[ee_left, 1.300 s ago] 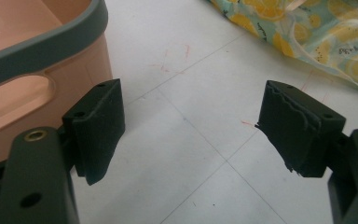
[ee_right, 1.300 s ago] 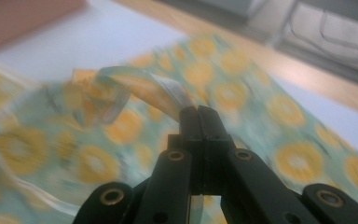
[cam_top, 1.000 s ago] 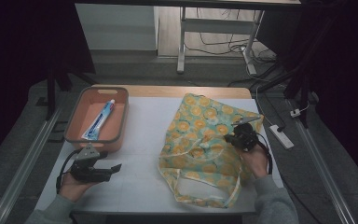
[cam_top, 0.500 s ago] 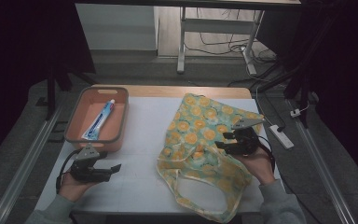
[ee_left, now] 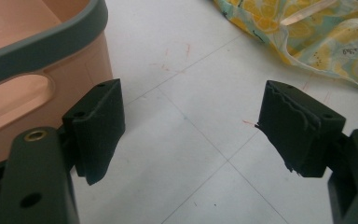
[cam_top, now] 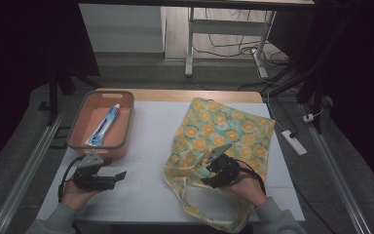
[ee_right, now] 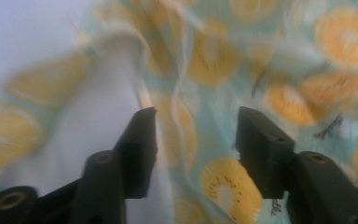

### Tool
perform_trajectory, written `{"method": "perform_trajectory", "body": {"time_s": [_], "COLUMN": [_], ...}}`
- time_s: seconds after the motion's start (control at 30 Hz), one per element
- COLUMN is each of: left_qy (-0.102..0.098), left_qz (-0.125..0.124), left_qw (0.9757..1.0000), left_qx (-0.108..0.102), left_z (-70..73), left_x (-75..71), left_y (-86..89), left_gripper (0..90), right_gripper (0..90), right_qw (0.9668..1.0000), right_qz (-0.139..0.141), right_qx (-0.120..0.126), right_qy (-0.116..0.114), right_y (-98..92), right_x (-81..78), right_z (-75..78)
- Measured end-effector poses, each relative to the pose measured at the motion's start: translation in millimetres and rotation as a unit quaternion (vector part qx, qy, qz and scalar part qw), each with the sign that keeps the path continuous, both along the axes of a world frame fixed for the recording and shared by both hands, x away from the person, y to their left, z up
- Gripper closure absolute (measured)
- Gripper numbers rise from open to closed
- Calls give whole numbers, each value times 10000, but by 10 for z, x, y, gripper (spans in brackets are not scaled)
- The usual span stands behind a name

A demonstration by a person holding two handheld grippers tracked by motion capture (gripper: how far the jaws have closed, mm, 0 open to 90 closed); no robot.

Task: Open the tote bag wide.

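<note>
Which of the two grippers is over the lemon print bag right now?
The right gripper, jaws apart above the lemon-print tote bag. The left gripper sits over bare white table, next to the orange bin.

The tongs [ee_right: 193, 140] stood apart, having just narrowed slightly, over the blurred lemon-print bag [ee_right: 261, 60], nothing pinched between them; bare white desk [ee_right: 23, 32] showed at upper left.

- A white-topped bench [cam_top: 146, 141] with a wooden far edge fills the lower middle of the frame.
- Dark surroundings at left and right.
- Grey floor [cam_top: 209, 75] beyond, with metal legs [cam_top: 190, 44] and cables [cam_top: 233, 46].
- White power strip [cam_top: 294, 142] at right.
</note>
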State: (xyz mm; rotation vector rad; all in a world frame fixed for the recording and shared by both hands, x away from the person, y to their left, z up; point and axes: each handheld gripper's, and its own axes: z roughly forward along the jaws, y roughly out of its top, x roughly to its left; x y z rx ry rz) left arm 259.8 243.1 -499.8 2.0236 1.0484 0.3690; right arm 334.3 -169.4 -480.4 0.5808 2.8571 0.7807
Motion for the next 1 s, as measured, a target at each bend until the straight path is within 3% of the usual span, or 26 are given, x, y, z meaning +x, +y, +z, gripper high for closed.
{"method": "perform_trajectory", "body": {"time_s": [0.07,0.1,0.17,0.2,0.33,0.47,0.63,0.77,0.9,1.0], "left_qy": [-5,-5,-9,-11,-19,-17,-19,-13,-3,-17], "left_qz": [2,2,4,5,2,-13,-16,-21,-5,0], "left_qw": [10000,10000,10000,10000,10000,10000,10000,10000,10000,10000], "left_qx": [-4,-5,-8,-8,-6,12,7,12,-5,-18], "left_z": [1,2,3,4,10,13,8,6,1,4], "left_x": [-3,-3,-3,-3,-3,2,4,9,13,7], "left_y": [2,3,6,6,4,2,-5,-1,7,5], "left_gripper": [228,228,228,228,228,228,228,228,228,228], "right_gripper": [622,736,892,900,900,900,900,900,900,900], "right_qw": [9993,9981,9974,9973,9982,9960,9889,9815,9758,9755], "right_qz": [-24,-106,-210,-251,-369,-531,-758,-904,-990,-1030], "right_qx": [-347,-553,-639,-630,-260,243,868,1247,1547,1621], "right_qy": [-140,-258,-274,-296,-384,-683,-941,-1135,-1187,-1076], "right_y": [27,36,32,21,-27,-85,-172,-210,-239,-256], "right_x": [7,15,38,52,86,97,146,181,238,284], "right_z": [-85,-116,-132,-124,22,330,721,933,1036,996]}}
